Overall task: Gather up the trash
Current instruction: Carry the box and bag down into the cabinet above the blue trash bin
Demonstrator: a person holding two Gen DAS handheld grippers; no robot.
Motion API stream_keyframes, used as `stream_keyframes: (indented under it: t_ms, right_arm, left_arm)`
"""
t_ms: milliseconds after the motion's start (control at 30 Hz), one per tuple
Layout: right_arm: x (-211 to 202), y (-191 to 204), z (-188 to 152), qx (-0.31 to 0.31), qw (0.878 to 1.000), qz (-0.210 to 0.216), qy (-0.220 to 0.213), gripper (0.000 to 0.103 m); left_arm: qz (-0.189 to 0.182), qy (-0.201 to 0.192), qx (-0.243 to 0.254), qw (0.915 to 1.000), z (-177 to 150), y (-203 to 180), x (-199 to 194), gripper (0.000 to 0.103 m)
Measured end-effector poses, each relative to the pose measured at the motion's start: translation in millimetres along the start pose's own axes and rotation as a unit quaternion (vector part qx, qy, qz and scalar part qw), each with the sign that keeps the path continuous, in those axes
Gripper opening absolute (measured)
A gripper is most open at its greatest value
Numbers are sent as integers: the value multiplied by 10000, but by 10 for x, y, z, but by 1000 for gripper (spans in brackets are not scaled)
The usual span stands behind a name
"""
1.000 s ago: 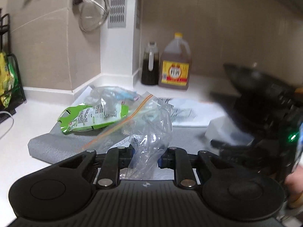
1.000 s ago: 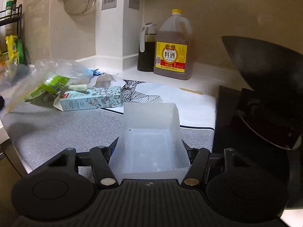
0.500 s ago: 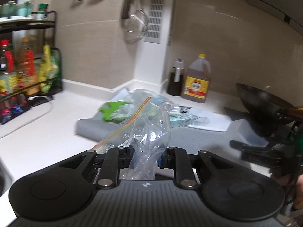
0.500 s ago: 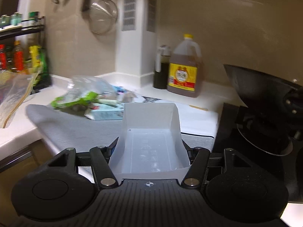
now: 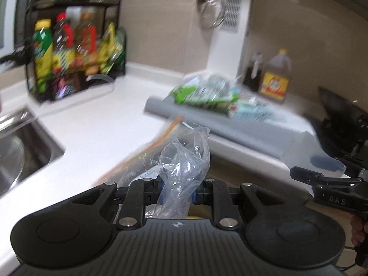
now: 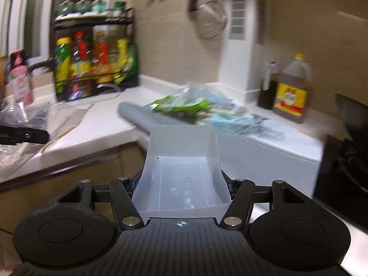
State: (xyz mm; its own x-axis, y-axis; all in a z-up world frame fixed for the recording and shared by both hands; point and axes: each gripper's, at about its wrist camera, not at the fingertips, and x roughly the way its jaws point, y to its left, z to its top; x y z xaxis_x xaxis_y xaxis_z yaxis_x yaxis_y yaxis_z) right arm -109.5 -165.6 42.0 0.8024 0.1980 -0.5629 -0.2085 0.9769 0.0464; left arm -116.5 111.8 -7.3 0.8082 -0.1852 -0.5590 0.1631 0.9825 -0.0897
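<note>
My left gripper [image 5: 177, 191] is shut on a crumpled clear zip bag [image 5: 184, 158] with an orange seal strip, held off the counter's front edge. My right gripper [image 6: 181, 184] is shut on a translucent white plastic tray [image 6: 181, 163], held in front of the counter. That tray also shows at the right of the left wrist view [image 5: 315, 151]. The zip bag shows at the left of the right wrist view [image 6: 34, 119]. More trash lies on a grey mat [image 5: 207, 124]: a green wrapper [image 5: 202, 97], clear plastic and a patterned carton [image 5: 255, 111].
A steel sink [image 5: 20, 151] is at the left. A black rack of sauce bottles [image 5: 76, 46] stands at the back left. A brown jug [image 5: 274, 82] and a dark bottle [image 5: 253, 72] stand by the wall. A black wok [image 5: 340, 112] sits at the right.
Both grippers have pulled back from the counter and swung left, each keeping its load. The sink and bottle rack have come into view, and the mat with the trash is farther off.
</note>
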Motion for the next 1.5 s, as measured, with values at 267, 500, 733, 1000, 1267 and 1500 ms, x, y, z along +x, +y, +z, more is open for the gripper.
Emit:
stream_keyframes:
  t_ms: [267,500,733,1000,1267,1500]
  right_arm:
    - [91,288,-309,-157,9976,313,593,63]
    - [152,376,-434,-292,9957,335,817,63]
    - [189,381,-466,-314,9948,382,892,63]
    - [221,358,-478,-290,9944,380,941,63]
    - [250,353,-480,-304,9939,387,987,63]
    - [277,358,-489,-325,9932,416,1040,63]
  left_arm:
    - [77,691,-21,9976,-406,-19,96,22]
    - [-220,998,67,9947,-513,-59,169,22]
    - [-317,1019,238,9940,-501,-157,189,22]
    - [-286,1009,284,9941,-417,-178,222,22]
    - [-344,1144,245,9925,-390,-197,301,22]
    - [-344,1215,216,9918,-399,-181,353,22]
